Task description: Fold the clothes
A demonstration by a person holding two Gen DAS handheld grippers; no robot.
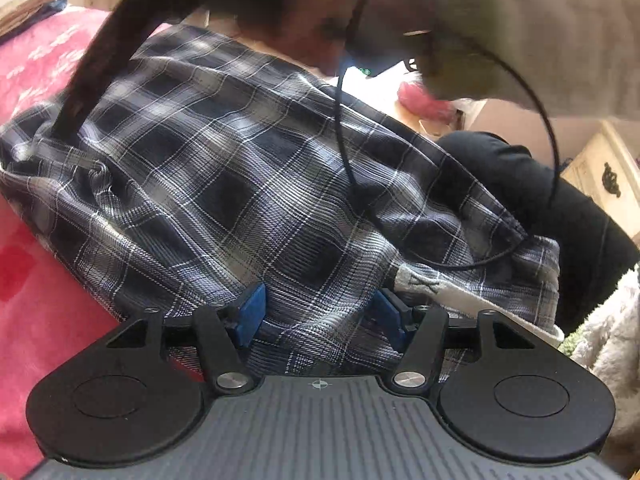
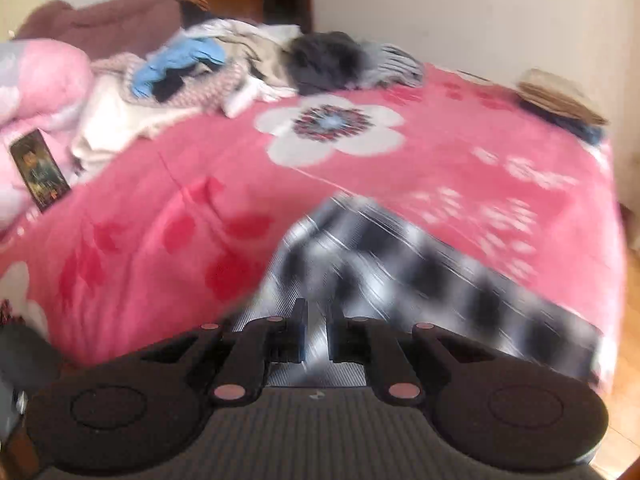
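Note:
A navy-and-white plaid garment (image 1: 248,184) lies rumpled on the pink flowered blanket (image 1: 36,312), its white inner band near the lower right. My left gripper (image 1: 320,314) stands open low over its near edge. The blue pads (image 1: 252,312) sit wide apart, with a ridge of the cloth between them and not pinched. In the right wrist view my right gripper (image 2: 317,332) is shut on a fold of the plaid garment (image 2: 400,272), which trails blurred to the right above the blanket (image 2: 192,184). A dark blurred shape (image 1: 100,64) reaches the cloth's far left corner.
A heap of loose clothes (image 2: 240,68) lies at the bed's far side, with a pink quilt (image 2: 36,80) and a dark card (image 2: 38,168) at the left. A straw hat (image 2: 560,96) sits at the far right corner. A person's cream sleeve (image 1: 540,20) and black trouser leg (image 1: 520,184) are close by.

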